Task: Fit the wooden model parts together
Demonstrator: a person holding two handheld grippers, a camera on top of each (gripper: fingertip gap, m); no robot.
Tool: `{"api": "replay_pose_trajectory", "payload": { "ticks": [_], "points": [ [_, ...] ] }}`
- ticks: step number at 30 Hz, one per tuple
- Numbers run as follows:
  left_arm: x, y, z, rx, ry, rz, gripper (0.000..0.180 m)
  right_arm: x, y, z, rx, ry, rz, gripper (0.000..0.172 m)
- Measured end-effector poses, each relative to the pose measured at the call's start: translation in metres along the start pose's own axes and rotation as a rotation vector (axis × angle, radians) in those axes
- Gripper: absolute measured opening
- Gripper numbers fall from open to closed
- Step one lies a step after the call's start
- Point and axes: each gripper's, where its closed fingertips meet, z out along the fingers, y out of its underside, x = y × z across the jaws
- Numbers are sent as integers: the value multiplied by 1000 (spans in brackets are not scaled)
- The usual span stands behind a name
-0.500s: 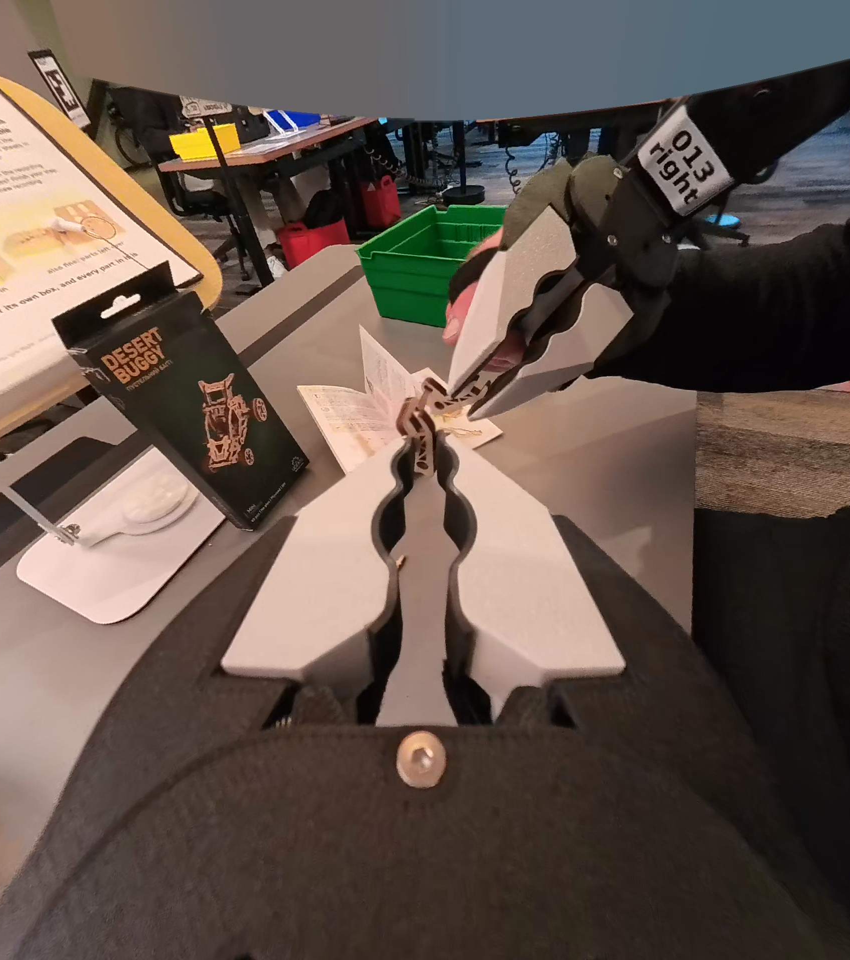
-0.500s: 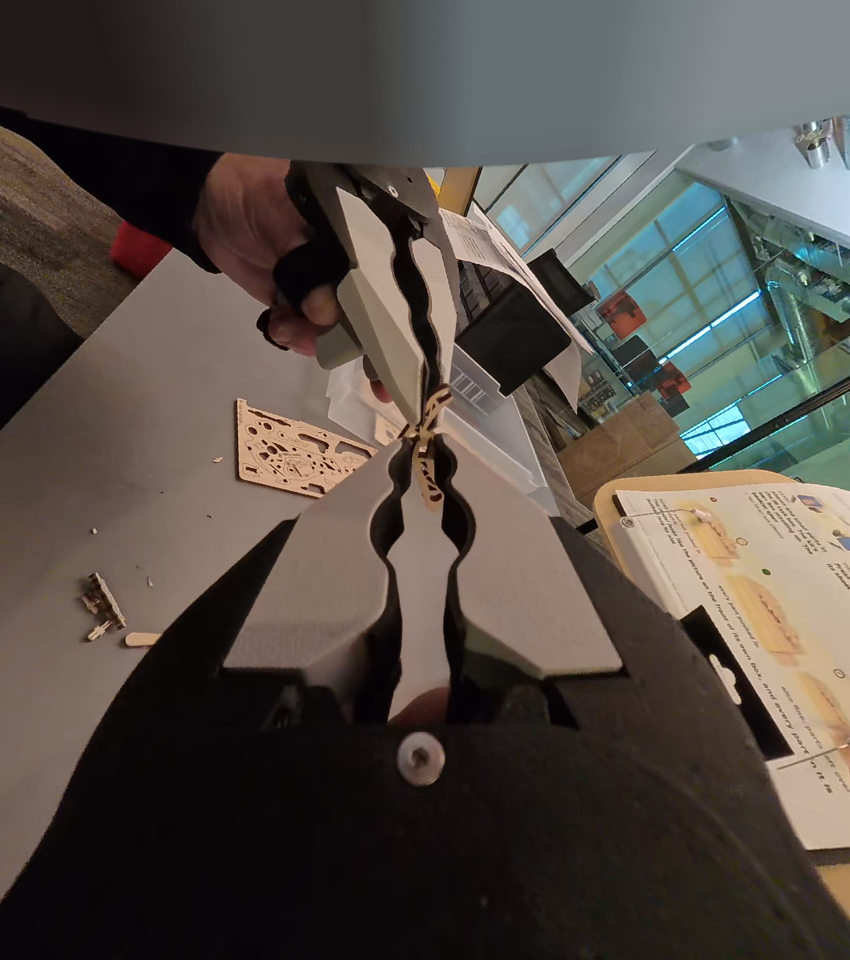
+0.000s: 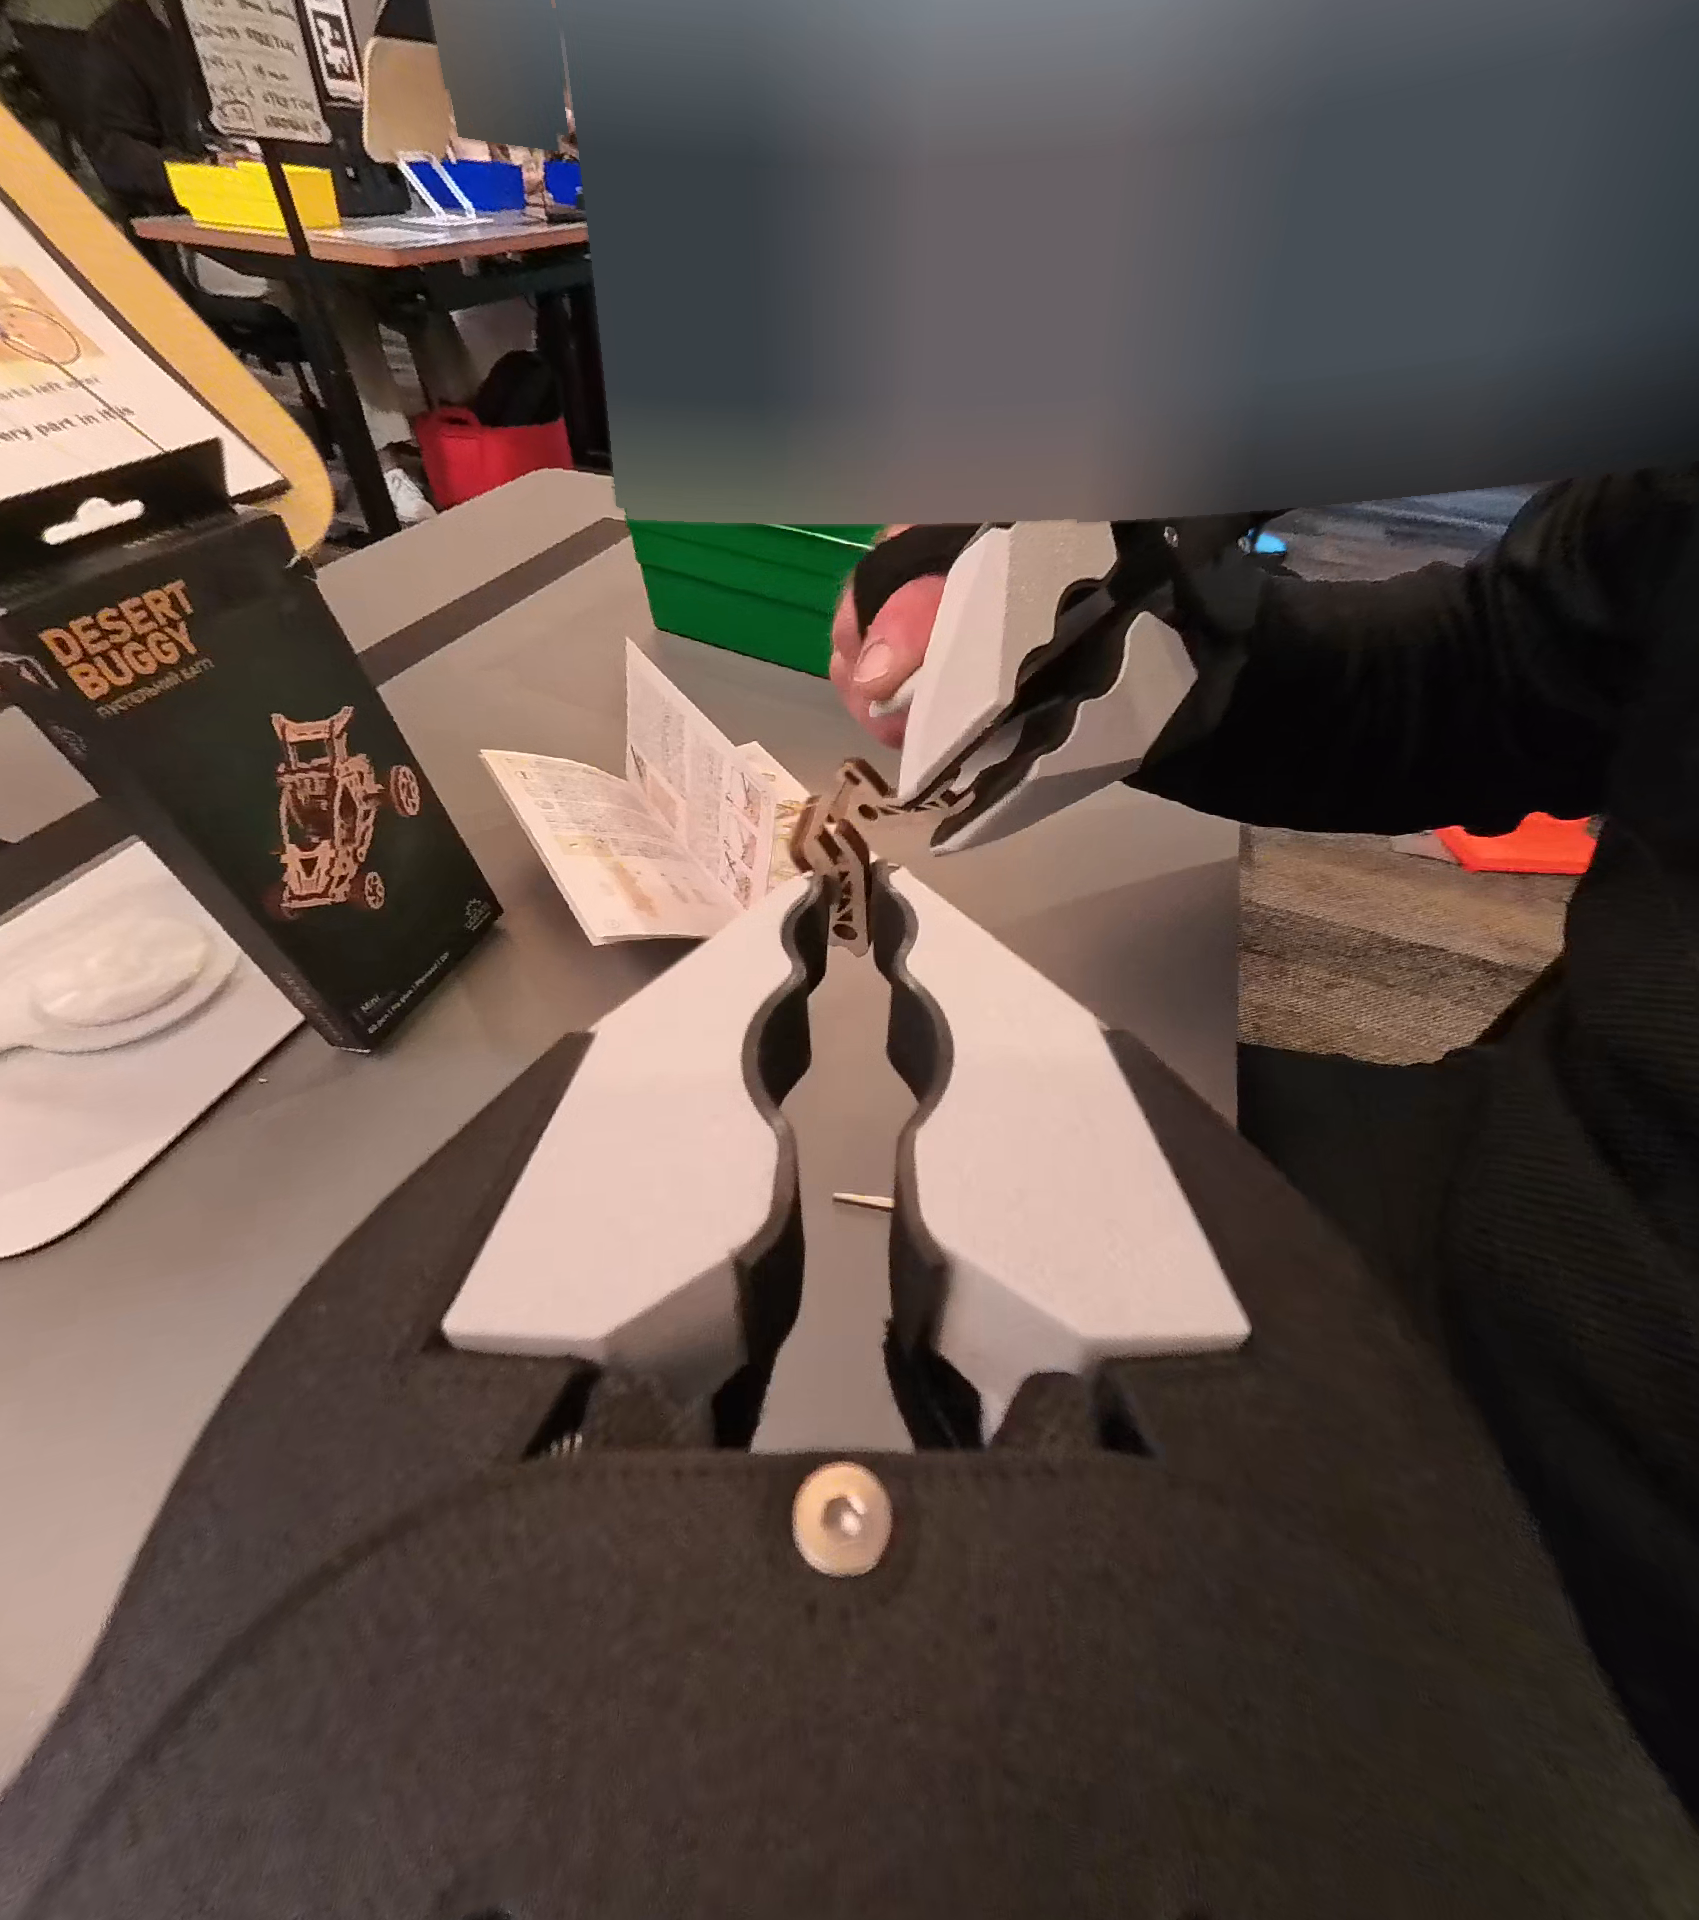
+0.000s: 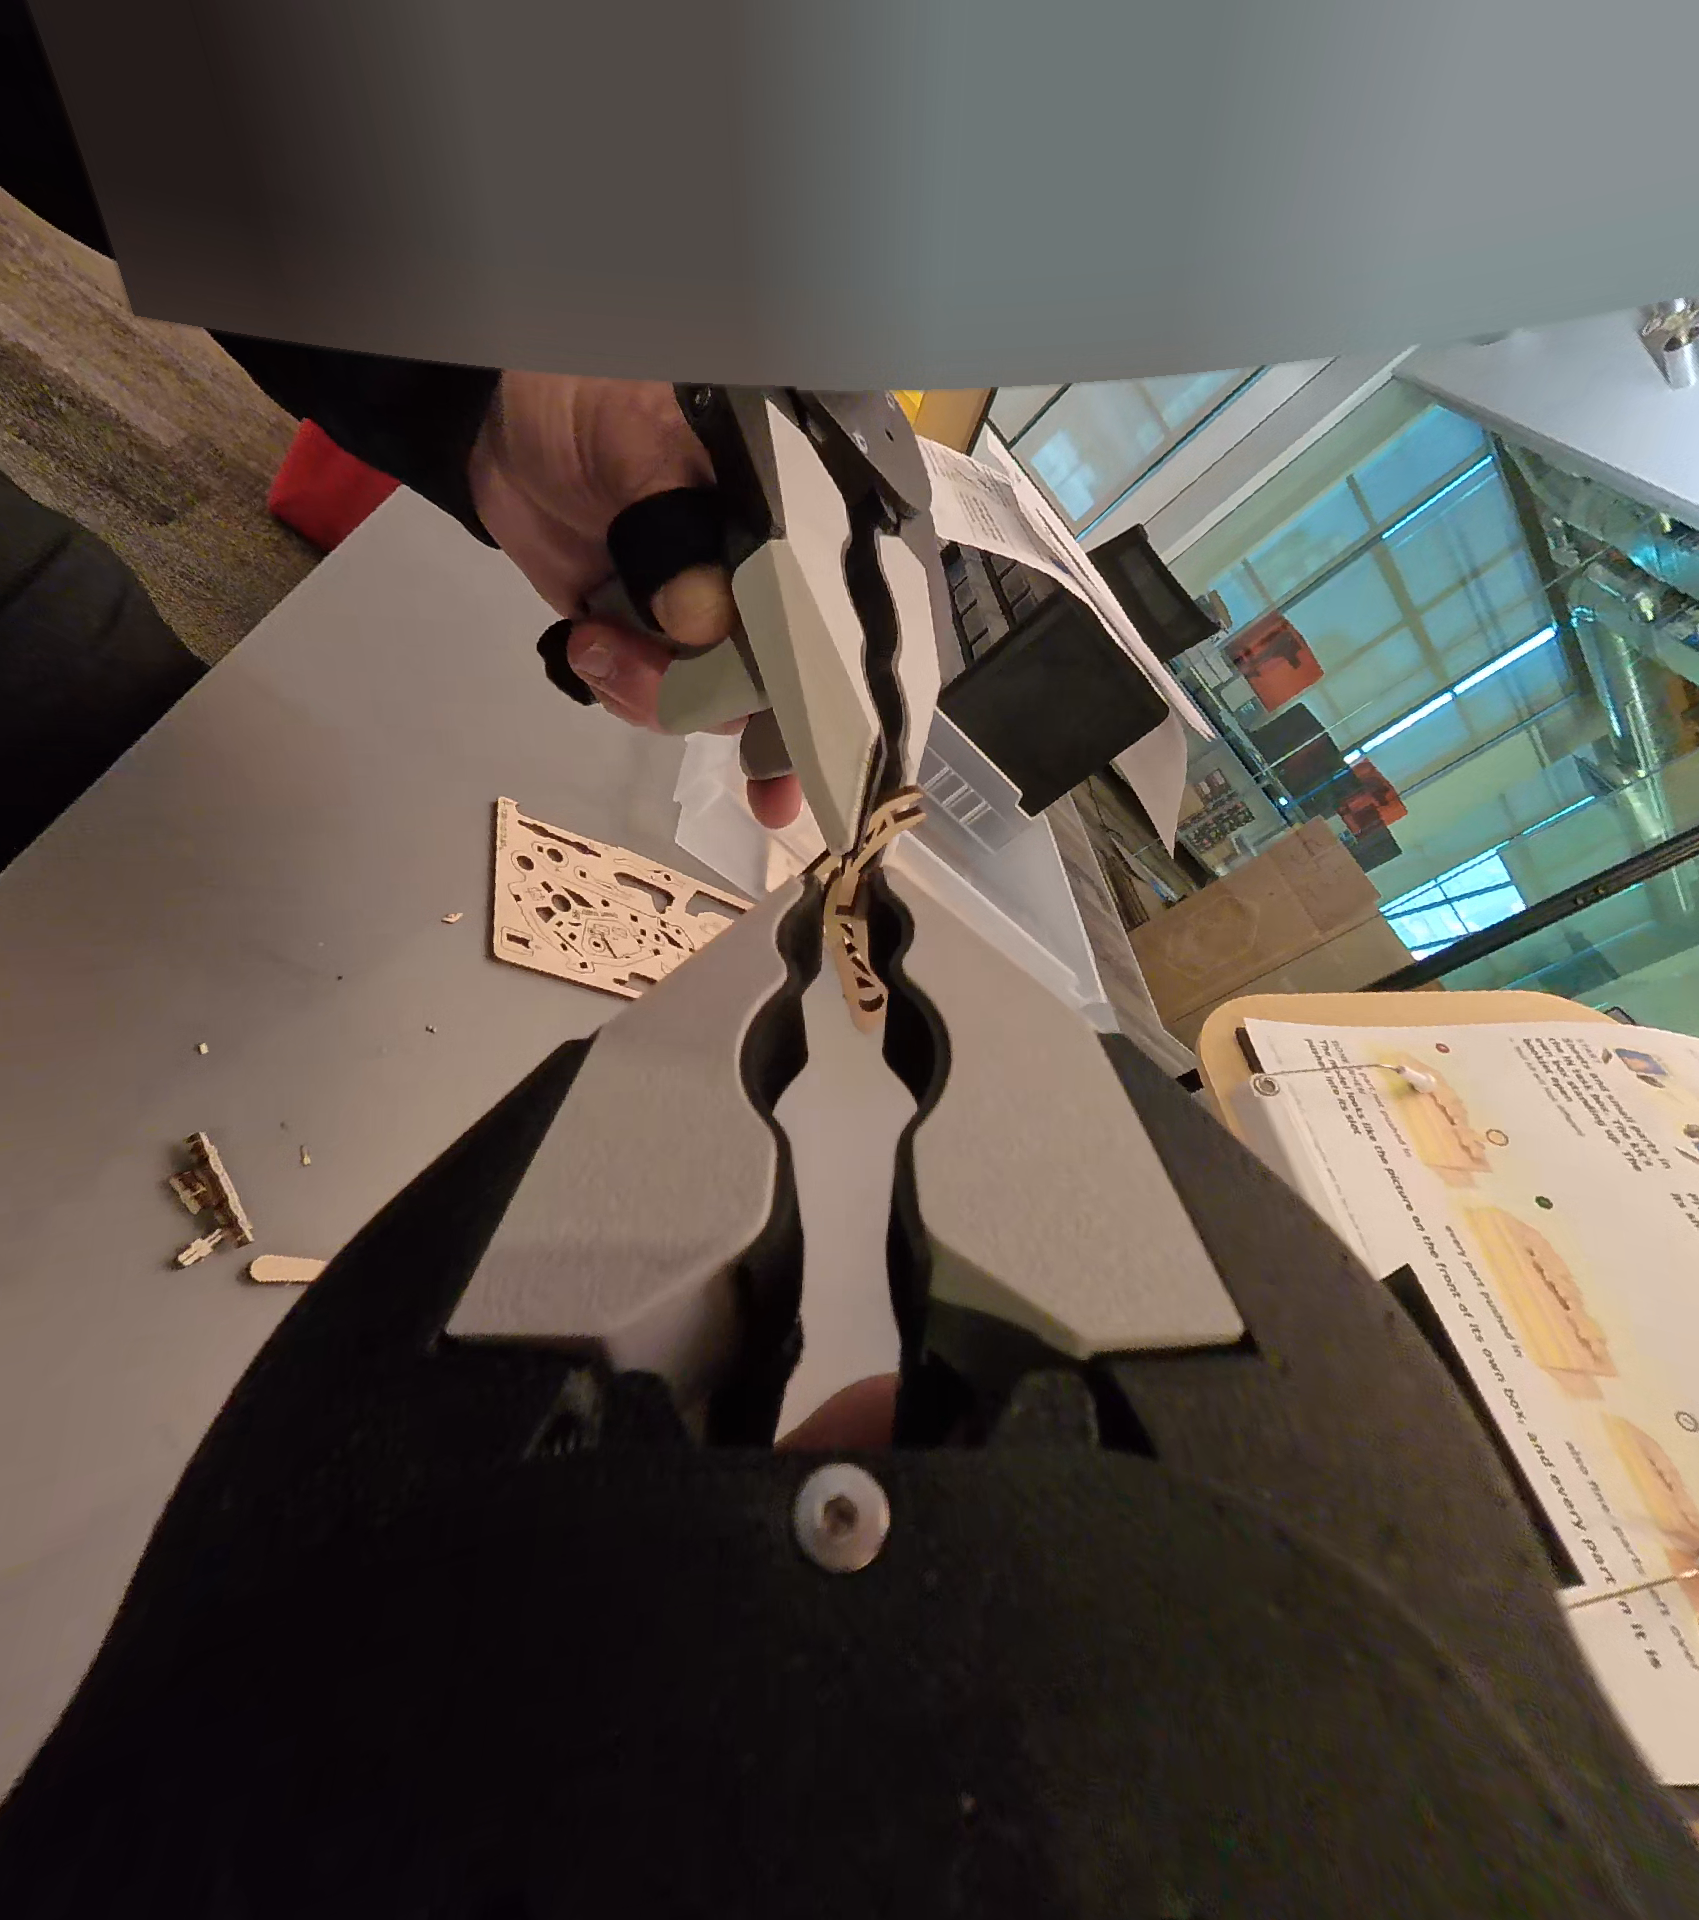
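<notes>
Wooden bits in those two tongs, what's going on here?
A person is working handheld tongs in each hand above a grey table. The left tongs pinch one thin wooden model part; the right tongs pinch another. The parts meet at the tips, apparently being slotted together.

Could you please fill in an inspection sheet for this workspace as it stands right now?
Surface: grey table, with wood crumbs scattered on it.
Job's things: two thin wooden parts meet in the air, one part in the left gripper, the other part in the right gripper; a punched wooden sheet lies flat.
Clutter: black kit box standing; open instruction leaflet; loose small wooden pieces; clear plastic organiser.
Grippers: each closed on its own part, tips nearly touching.
Cables: nothing seen.
Surroundings: green bin, instruction board, other desks, large windows.
</notes>
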Motion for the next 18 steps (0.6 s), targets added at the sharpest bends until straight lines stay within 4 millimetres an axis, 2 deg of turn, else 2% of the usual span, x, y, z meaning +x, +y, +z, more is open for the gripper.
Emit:
{"api": "replay_pose_trajectory", "payload": {
  "ticks": [18],
  "points": [
    [4,1,1,5,83,-100,6,-4,-2,-3,-3,-31,-51,6]
  ]
}}
